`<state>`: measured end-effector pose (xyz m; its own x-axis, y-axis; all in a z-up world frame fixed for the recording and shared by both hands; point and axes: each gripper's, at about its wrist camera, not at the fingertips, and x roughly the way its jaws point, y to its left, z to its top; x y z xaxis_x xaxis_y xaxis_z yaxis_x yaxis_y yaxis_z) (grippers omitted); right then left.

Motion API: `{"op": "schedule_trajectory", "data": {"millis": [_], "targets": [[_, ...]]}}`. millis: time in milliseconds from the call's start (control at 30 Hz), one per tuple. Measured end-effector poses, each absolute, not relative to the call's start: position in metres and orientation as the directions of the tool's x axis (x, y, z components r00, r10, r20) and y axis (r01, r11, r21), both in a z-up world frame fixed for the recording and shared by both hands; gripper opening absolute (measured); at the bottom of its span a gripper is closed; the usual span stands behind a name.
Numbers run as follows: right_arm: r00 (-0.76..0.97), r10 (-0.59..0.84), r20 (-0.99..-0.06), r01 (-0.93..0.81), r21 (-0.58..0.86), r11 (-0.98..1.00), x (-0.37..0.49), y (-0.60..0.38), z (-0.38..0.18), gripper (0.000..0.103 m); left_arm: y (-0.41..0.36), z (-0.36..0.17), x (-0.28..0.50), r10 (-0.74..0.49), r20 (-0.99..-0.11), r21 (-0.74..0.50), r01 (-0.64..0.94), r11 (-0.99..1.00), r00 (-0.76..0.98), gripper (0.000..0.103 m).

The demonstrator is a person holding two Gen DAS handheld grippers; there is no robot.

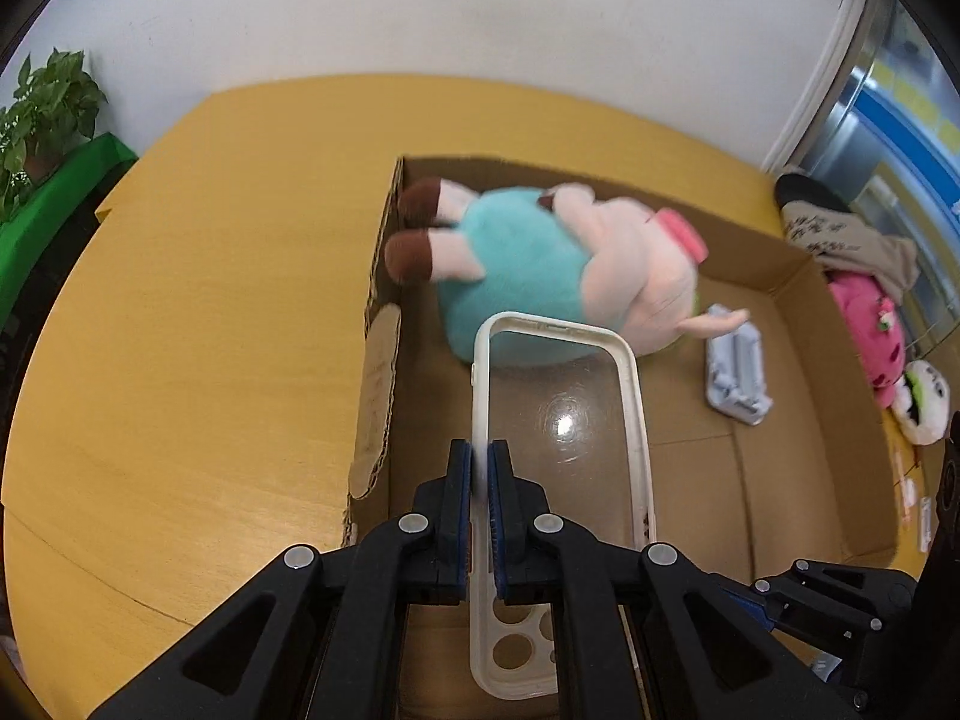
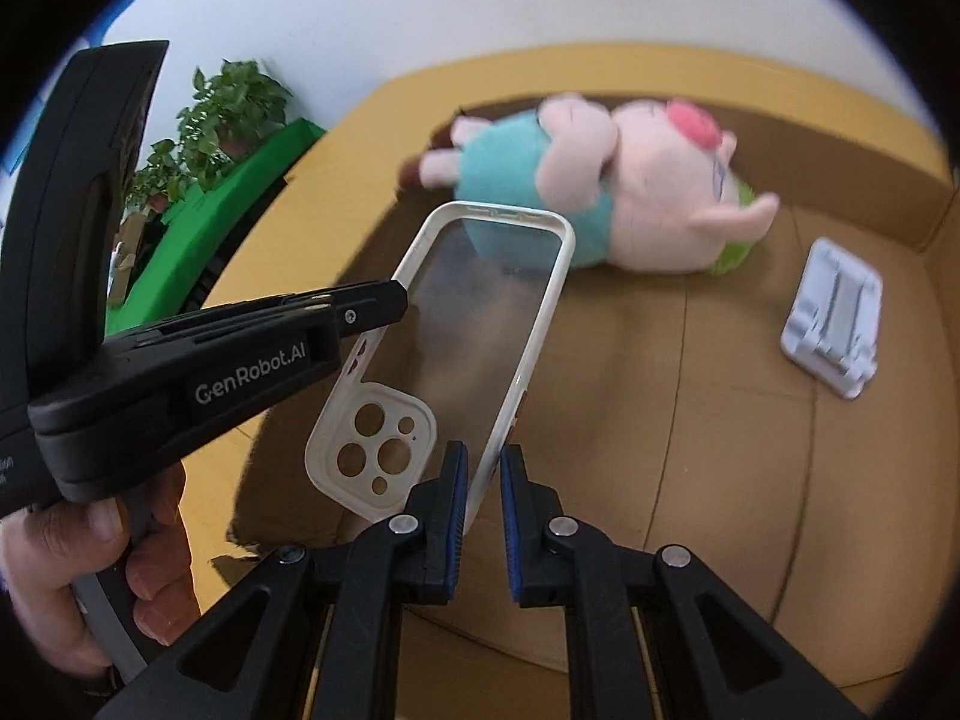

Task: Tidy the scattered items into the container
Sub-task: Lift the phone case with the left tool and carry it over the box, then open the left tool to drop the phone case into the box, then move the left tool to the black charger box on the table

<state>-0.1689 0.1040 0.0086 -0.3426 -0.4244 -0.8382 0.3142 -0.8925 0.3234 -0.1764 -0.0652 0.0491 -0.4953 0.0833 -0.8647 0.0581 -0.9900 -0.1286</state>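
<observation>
A clear phone case with a white rim (image 1: 561, 420) hangs over the open cardboard box (image 1: 780, 480). My left gripper (image 1: 480, 468) is shut on the case's left rim. In the right wrist view the case (image 2: 480, 324) lies between my right gripper's (image 2: 481, 483) slightly parted pads, its right rim against the left pad; the left gripper's body (image 2: 240, 360) shows clamping the other rim. A pink pig plush in a teal dress (image 1: 540, 276) and a white folding phone stand (image 1: 737, 372) lie inside the box; the plush (image 2: 600, 192) and the stand (image 2: 834, 324) also show in the right wrist view.
The box sits on a yellow wooden table (image 1: 180, 330). Several toys and a cloth (image 1: 870, 300) lie on the table right of the box. A potted plant on a green stand (image 1: 48, 120) is at the far left. A white wall is behind.
</observation>
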Motion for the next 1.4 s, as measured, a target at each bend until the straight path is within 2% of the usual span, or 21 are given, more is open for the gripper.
{"op": "schedule_trajectory", "data": {"millis": [200, 367, 433, 467, 500, 533, 567, 600, 633, 700, 800, 867, 1133, 1400], "targets": [[-0.248, -0.421, -0.872, 0.268, 0.356, -0.895, -0.186, 0.103, -0.025, 0.013, -0.063, 0.019, -0.191, 0.035, -0.912, -0.076, 0.083, -0.994, -0.41, 0.004], [-0.254, -0.383, -0.888, 0.264, 0.317, -0.911, -0.185, 0.096, -0.03, 0.013, -0.055, 0.016, -0.191, -0.025, -0.915, -0.009, 0.083, -0.996, -0.402, 0.005], [-0.264, -0.372, -0.89, 0.261, 0.306, -0.916, -0.182, 0.094, -0.026, 0.033, -0.055, 0.017, -0.19, -0.018, -0.915, -0.017, 0.083, -0.996, -0.403, 0.005], [-0.268, -0.37, -0.89, 0.264, 0.301, -0.916, -0.18, 0.094, -0.023, 0.052, -0.055, 0.018, -0.188, -0.005, -0.914, -0.029, 0.078, -0.997, -0.406, 0.006], [-0.28, -0.368, -0.887, 0.271, 0.294, -0.916, -0.177, 0.094, -0.02, 0.066, -0.056, 0.02, -0.186, 0.005, -0.912, -0.04, 0.077, -0.996, -0.409, 0.009], [-0.295, -0.364, -0.884, 0.276, 0.286, -0.918, -0.173, 0.094, -0.015, 0.068, -0.058, 0.022, -0.183, 0.007, -0.91, -0.046, 0.083, -0.996, -0.415, 0.012], [-0.308, -0.364, -0.879, 0.277, 0.284, -0.918, -0.169, 0.096, -0.011, 0.069, -0.059, 0.027, -0.178, 0.006, -0.903, -0.049, 0.089, -0.995, -0.429, 0.02], [-0.324, -0.369, -0.871, 0.276, 0.287, -0.918, -0.165, 0.1, -0.006, 0.069, -0.06, 0.033, -0.173, 0.005, -0.893, -0.052, 0.092, -0.994, -0.451, 0.034], [-0.342, -0.373, -0.862, 0.273, 0.289, -0.918, -0.158, 0.106, -0.001, 0.07, -0.061, 0.04, -0.167, 0.005, -0.88, -0.056, 0.092, -0.994, -0.475, 0.041], [-0.385, -0.382, -0.84, 0.268, 0.294, -0.917, -0.141, 0.118, 0.011, 0.073, -0.062, 0.055, -0.149, 0.025, -0.85, -0.081, 0.084, -0.993, -0.525, 0.062], [-0.437, -0.403, -0.804, 0.251, 0.321, -0.913, -0.117, 0.135, 0.029, 0.075, -0.061, 0.075, -0.117, 0.031, -0.8, -0.084, 0.061, -0.995, -0.599, 0.074], [-0.478, -0.41, -0.777, 0.258, 0.322, -0.911, -0.101, 0.142, 0.042, 0.078, -0.055, 0.086, -0.097, 0.022, -0.769, -0.063, 0.042, -0.997, -0.638, 0.077], [-0.553, -0.395, -0.734, 0.265, 0.295, -0.918, -0.054, 0.19, 0.073, 0.078, -0.021, 0.122, -0.042, 0.079, -0.67, -0.09, -0.024, -0.996, -0.738, 0.081], [-0.589, -0.39, -0.708, 0.219, 0.325, -0.92, -0.026, 0.234, 0.076, 0.079, 0.009, 0.127, -0.009, 0.098, -0.643, -0.093, -0.05, -0.994, -0.76, 0.081]]}}
